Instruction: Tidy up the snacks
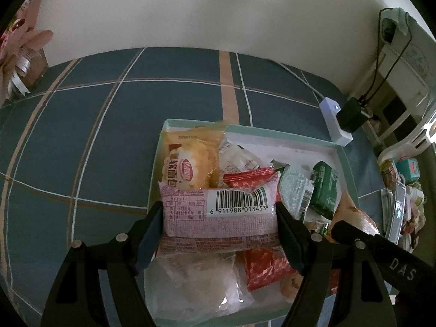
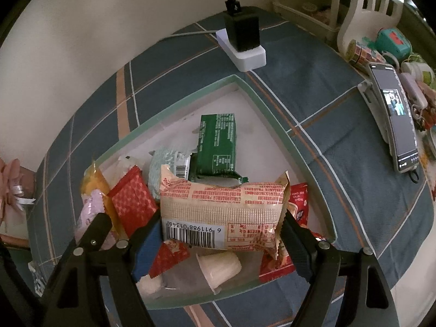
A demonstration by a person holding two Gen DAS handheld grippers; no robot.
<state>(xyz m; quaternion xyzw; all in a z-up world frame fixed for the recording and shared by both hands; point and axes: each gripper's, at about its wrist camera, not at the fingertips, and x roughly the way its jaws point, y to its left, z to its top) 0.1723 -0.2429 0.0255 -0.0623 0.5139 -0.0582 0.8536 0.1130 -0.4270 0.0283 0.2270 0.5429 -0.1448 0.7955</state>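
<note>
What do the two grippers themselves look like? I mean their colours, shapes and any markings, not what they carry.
Both are the same design. The left gripper and the right gripper have matte black angular frames with triangular cut-outs and round silver pivot screws. Each has one dark blue finger pad and one black ribbed pad. White letters "DAS" mark the right gripper's body, seen from the left wrist. No cables or sleeves are visible.

Bare tray floor open at upper right of right-wrist frame beyond green packet; lower half crowded with wrappers; power strip with charger blocks behind, phone at right; plaid cloth open left.
</note>
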